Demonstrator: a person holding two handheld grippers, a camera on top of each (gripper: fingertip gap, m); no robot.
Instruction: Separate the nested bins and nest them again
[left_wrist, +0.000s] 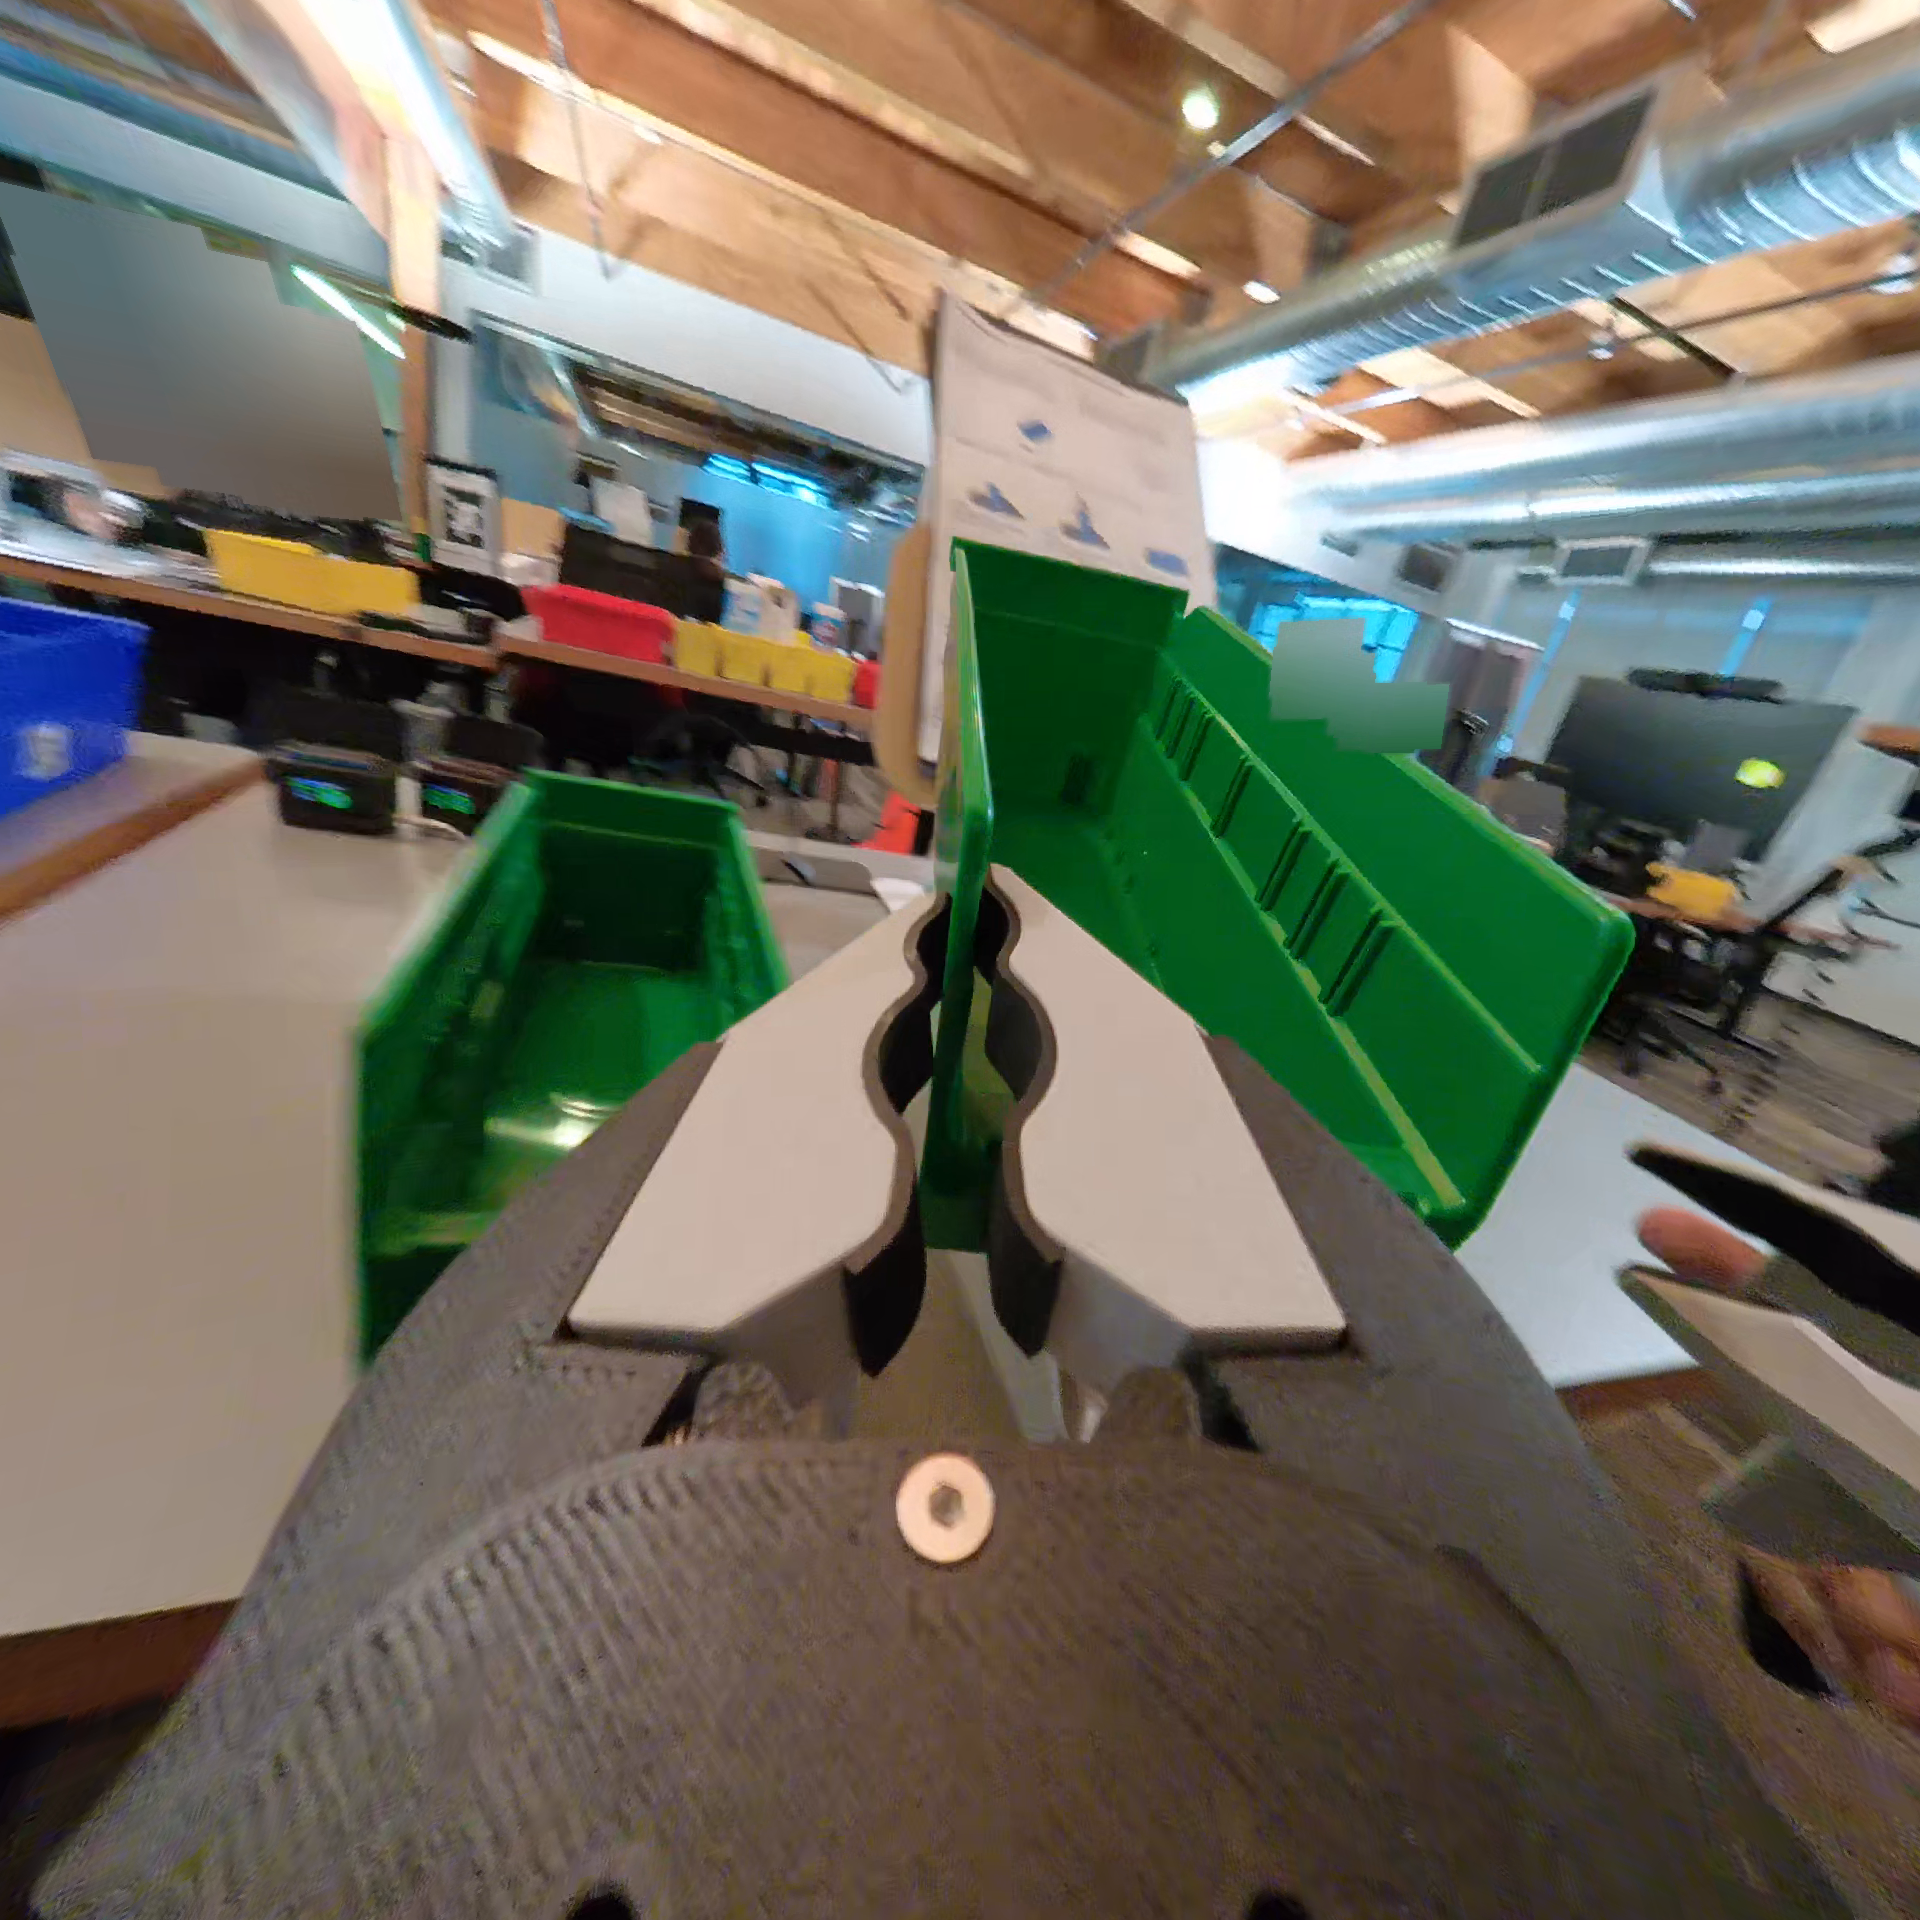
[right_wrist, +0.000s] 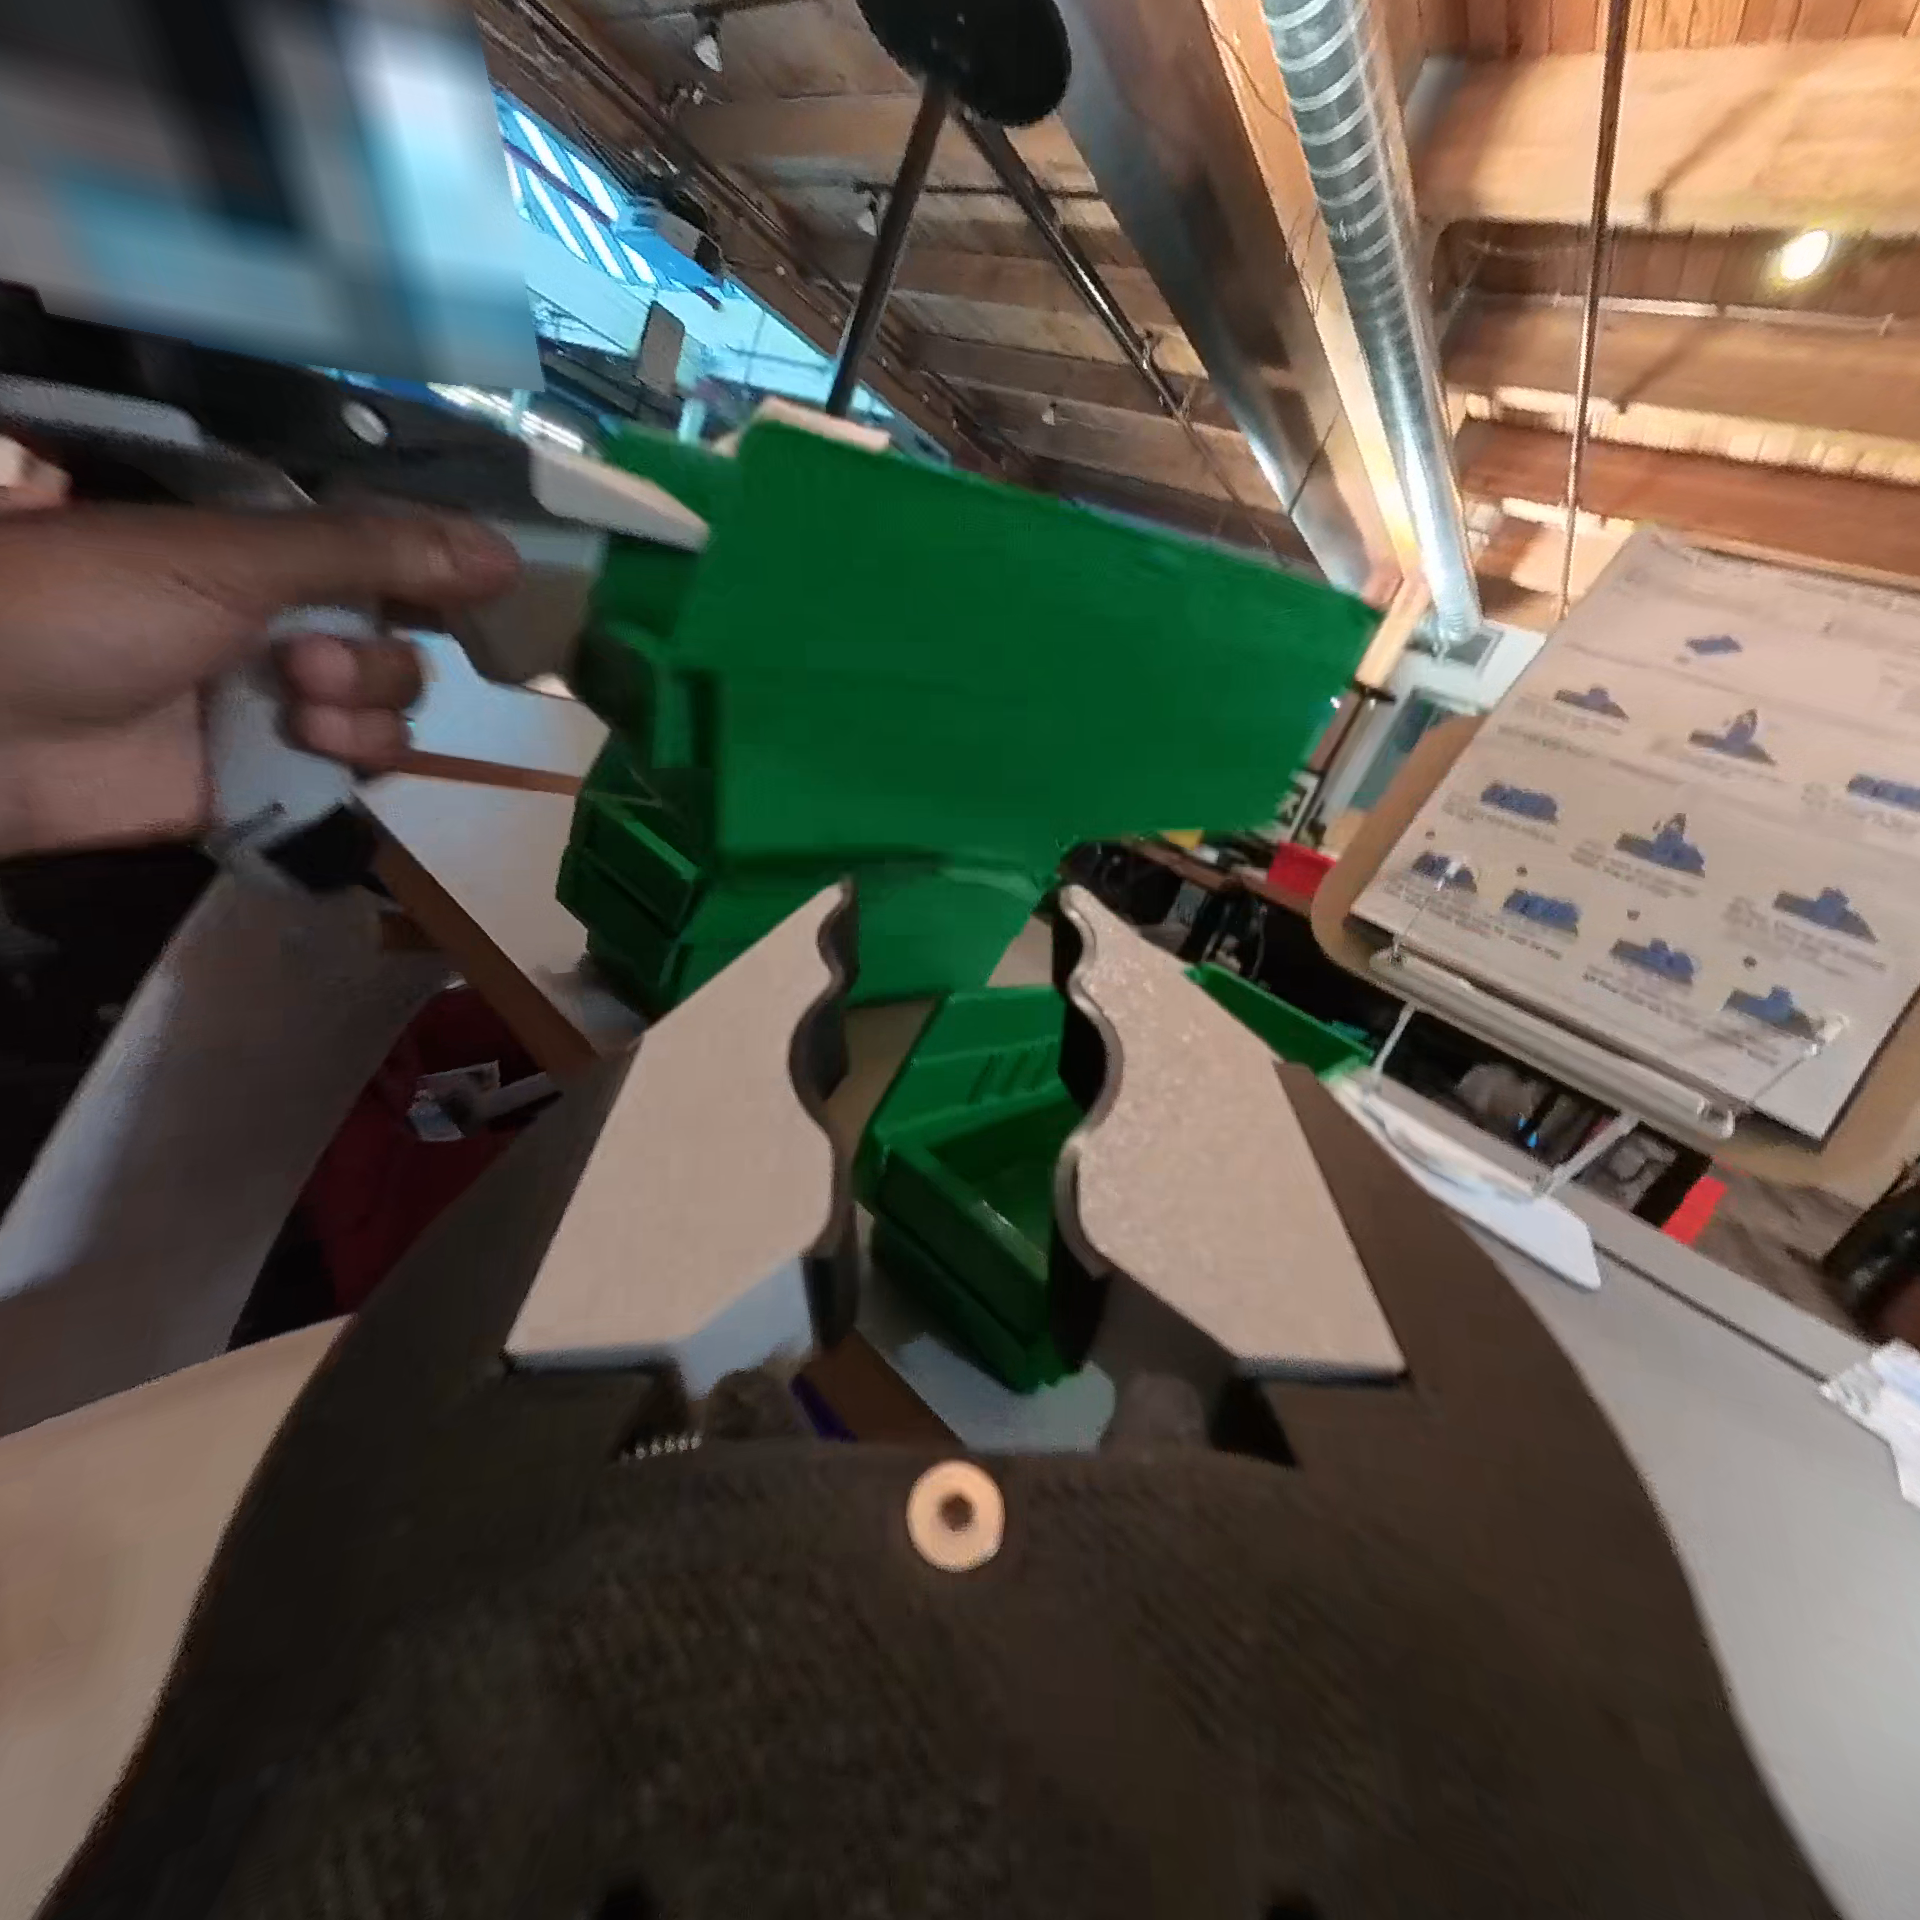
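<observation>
My left gripper (left_wrist: 964, 904) is shut on the thin side wall of a green bin (left_wrist: 1299, 883) and holds it tilted above the grey table (left_wrist: 156, 1143). A second green bin (left_wrist: 561, 987) stands open on the table to the left. In the right wrist view the raised bin (right_wrist: 987, 675) hangs from the left gripper (right_wrist: 623, 520) at the upper left. My right gripper (right_wrist: 951, 914) is open just below it, and its pads press on nothing. The second bin (right_wrist: 966, 1164) shows beyond and between its fingers. The right gripper (left_wrist: 1766, 1299) also shows at the right edge of the left wrist view.
A person's hand (right_wrist: 156, 644) holds the left gripper. An instruction board (right_wrist: 1662, 831) stands at the table's far side. A blue bin (left_wrist: 62, 696) sits at the far left. Yellow and red bins (left_wrist: 312, 571) line a bench behind.
</observation>
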